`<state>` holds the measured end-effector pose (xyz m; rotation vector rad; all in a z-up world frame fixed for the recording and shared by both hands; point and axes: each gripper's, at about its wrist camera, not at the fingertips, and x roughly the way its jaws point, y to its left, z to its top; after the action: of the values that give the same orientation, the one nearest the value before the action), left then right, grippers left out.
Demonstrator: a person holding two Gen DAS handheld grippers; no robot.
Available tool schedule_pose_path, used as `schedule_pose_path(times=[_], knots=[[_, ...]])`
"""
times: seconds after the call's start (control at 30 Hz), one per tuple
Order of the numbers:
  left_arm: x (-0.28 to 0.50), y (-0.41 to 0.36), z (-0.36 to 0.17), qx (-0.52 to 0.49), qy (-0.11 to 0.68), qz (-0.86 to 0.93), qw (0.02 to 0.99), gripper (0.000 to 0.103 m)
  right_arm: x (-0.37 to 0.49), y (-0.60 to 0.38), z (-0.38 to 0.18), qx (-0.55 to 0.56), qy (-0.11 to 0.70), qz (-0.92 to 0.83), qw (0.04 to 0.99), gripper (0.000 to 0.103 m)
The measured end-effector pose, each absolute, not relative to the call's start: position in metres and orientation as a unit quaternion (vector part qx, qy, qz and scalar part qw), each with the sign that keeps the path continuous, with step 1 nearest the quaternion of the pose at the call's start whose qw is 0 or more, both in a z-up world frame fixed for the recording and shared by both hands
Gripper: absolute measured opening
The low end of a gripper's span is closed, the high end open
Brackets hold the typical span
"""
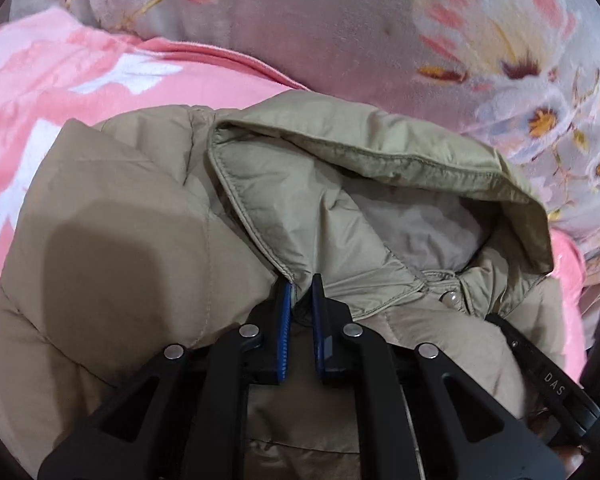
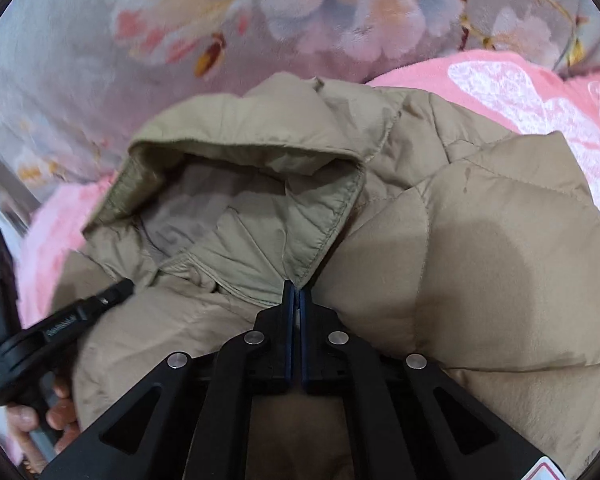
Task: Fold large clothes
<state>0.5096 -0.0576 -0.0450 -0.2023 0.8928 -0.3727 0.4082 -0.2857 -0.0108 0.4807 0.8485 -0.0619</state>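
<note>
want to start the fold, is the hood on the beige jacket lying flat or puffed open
Puffed open: the hood rim arches up, showing the lining inside.

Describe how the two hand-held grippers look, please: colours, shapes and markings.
Each hand-held gripper, left and right, has black angular linkage arms with silver round rivets and blue finger pads. The right one's finger, seen from the left camera, carries white lettering "DAS".
</note>
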Motion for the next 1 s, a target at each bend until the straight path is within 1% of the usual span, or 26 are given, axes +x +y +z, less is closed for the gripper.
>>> schedule_pose_path(times=[0.1, 0.37, 0.47, 0.5, 0.53, 0.6, 0.63, 0.67, 0.7, 0.77, 0.8, 0.87, 0.93, 1.0], knots=[[0.511, -0.063, -0.048, -0.086, 0.426, -0.173, 0.884, 0.009, 0.409, -0.281, -0.012, 0.219, 0.412, -0.035, 0.884, 0.0], [0.516, -0.07, -0.047, -0.069, 0.42, -0.163, 0.89, 0.01, 0.413, -0.296, -0.017, 0.239, 0.413, -0.024, 0.879, 0.0], [0.51, -0.062, -0.046, -0.081, 0.415, -0.166, 0.891, 0.01, 0.412, -0.3, -0.015, 0.251, 0.411, -0.014, 0.876, 0.0], [0.506, -0.057, -0.042, -0.086, 0.416, -0.167, 0.89, 0.011, 0.409, -0.303, -0.012, 0.254, 0.415, -0.008, 0.874, 0.0], [0.502, -0.052, -0.038, -0.081, 0.416, -0.167, 0.89, 0.013, 0.403, -0.305, -0.004, 0.244, 0.424, -0.01, 0.872, 0.0], [0.485, -0.045, -0.008, -0.035, 0.388, -0.167, 0.905, 0.014, 0.382, -0.315, 0.018, 0.21, 0.426, -0.032, 0.88, 0.003], [0.479, -0.043, 0.006, -0.011, 0.369, -0.158, 0.916, 0.013, 0.371, -0.321, 0.039, 0.191, 0.405, -0.047, 0.893, 0.006], [0.475, -0.04, 0.028, 0.016, 0.338, -0.147, 0.929, 0.013, 0.367, -0.326, 0.055, 0.184, 0.386, -0.051, 0.903, 0.006], [0.477, -0.04, 0.049, 0.027, 0.315, -0.136, 0.939, 0.013, 0.369, -0.332, 0.076, 0.183, 0.369, -0.05, 0.91, 0.006], [0.494, -0.045, 0.078, 0.019, 0.299, -0.12, 0.946, 0.013, 0.386, -0.334, 0.104, 0.19, 0.341, -0.05, 0.919, 0.006], [0.511, -0.05, 0.087, 0.008, 0.305, -0.113, 0.946, 0.013, 0.402, -0.331, 0.115, 0.193, 0.33, -0.044, 0.923, 0.006], [0.547, -0.057, 0.093, -0.047, 0.342, -0.106, 0.933, 0.013, 0.434, -0.322, 0.12, 0.192, 0.329, -0.038, 0.924, 0.006], [0.587, -0.062, 0.075, -0.114, 0.4, -0.113, 0.902, 0.014, 0.466, -0.315, 0.104, 0.208, 0.346, -0.036, 0.914, 0.006], [0.606, -0.065, 0.045, -0.13, 0.449, -0.101, 0.878, 0.013, 0.487, -0.313, 0.076, 0.23, 0.386, -0.024, 0.893, 0.006]])
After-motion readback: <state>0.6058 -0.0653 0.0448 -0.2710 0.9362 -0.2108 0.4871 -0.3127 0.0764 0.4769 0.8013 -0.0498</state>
